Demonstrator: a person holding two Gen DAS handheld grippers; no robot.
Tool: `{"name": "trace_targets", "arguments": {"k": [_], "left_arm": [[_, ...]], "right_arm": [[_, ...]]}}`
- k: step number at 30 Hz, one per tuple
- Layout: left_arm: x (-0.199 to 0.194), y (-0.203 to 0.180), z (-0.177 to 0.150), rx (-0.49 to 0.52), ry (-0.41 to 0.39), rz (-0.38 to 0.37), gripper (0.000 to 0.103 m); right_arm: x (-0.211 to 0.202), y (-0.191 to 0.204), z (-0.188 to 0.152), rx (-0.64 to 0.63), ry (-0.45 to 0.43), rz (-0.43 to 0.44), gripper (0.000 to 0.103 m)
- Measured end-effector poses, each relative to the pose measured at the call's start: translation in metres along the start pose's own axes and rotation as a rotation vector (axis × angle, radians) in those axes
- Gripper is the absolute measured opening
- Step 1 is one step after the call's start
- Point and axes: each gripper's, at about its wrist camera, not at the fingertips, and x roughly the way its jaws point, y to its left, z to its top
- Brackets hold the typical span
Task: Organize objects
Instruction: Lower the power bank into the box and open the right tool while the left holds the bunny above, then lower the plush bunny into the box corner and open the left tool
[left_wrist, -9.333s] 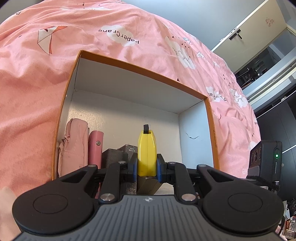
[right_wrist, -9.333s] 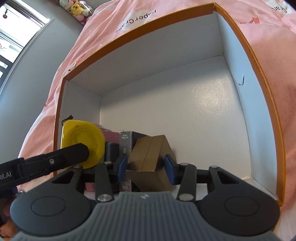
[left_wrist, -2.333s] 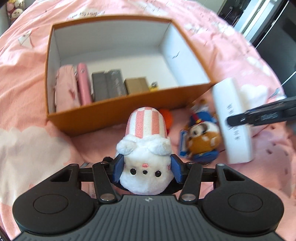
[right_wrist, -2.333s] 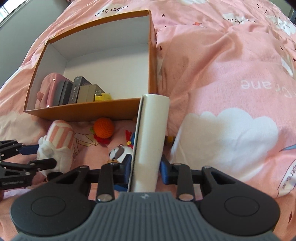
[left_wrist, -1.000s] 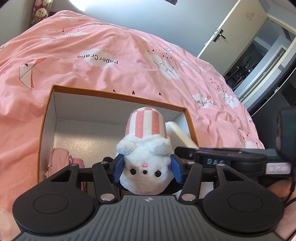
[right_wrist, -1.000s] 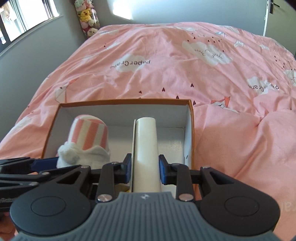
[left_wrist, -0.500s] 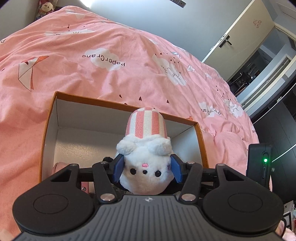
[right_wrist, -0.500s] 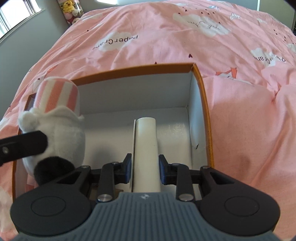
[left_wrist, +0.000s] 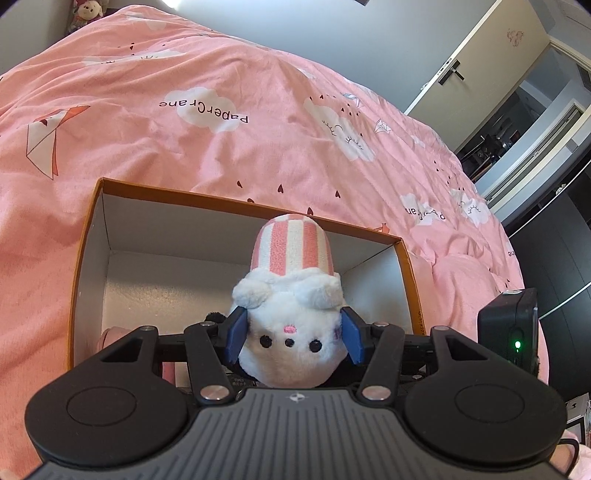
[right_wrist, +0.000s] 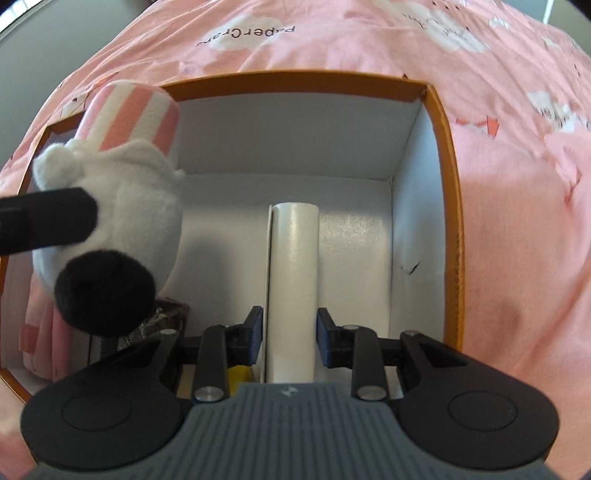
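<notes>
My left gripper (left_wrist: 292, 336) is shut on a white plush toy with a pink-and-white striped hat (left_wrist: 291, 288) and holds it over the open orange box (left_wrist: 79, 258). The plush toy (right_wrist: 118, 177) also shows at the left of the right wrist view, a left finger (right_wrist: 48, 221) across it. My right gripper (right_wrist: 290, 339) is shut on a tall white box (right_wrist: 293, 273) and holds it down inside the orange box (right_wrist: 448, 206), near its right wall.
The orange box lies on a bed with a pink quilt (left_wrist: 184, 110). A pink pouch (right_wrist: 48, 343), dark boxes (right_wrist: 170, 314) and a yellow item (right_wrist: 240, 373) sit at its left and near side. A door (left_wrist: 476, 62) stands at the far right.
Both grippers have moved closer to the orange box. The white box has gone down into it near the right wall; the plush toy now hangs over its left half.
</notes>
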Motion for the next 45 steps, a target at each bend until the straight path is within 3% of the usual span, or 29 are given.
{"name": "trace_targets", "arguments": {"k": [13,16,17,21,24,26,28,39,45], "left_arm": [[-0.004,0.004,0.009,0.005,-0.007,0.001,0.061],[-0.003,0.004,0.009,0.004,-0.008,-0.002,0.061],[-0.004,0.004,0.009,0.004,-0.007,-0.002,0.061],[-0.004,0.002,0.009,0.006,-0.004,-0.009,0.061],[-0.005,0.002,0.008,0.009,-0.004,-0.007,0.061],[-0.005,0.001,0.009,0.009,-0.003,-0.006,0.061],[-0.005,0.001,0.008,0.01,-0.003,-0.006,0.061],[-0.006,0.003,0.013,0.016,0.002,0.0,0.061],[-0.007,0.001,0.025,0.13,0.027,0.033,0.061]], "right_arm": [[-0.01,0.021,-0.007,-0.252,-0.002,-0.118,0.033],[-0.017,0.024,-0.007,-0.311,-0.028,-0.173,0.053],[-0.019,0.023,-0.006,-0.322,-0.032,-0.173,0.053],[-0.019,0.018,-0.001,-0.329,-0.003,-0.128,0.042],[-0.019,0.025,-0.002,-0.407,-0.005,-0.182,0.034],[-0.018,0.023,-0.002,-0.458,-0.003,-0.242,0.019],[-0.015,0.019,-0.004,-0.497,0.007,-0.275,0.016],[0.008,0.019,-0.001,-0.658,0.118,-0.253,0.009],[-0.007,0.012,0.017,-0.554,0.055,-0.174,0.01]]}}
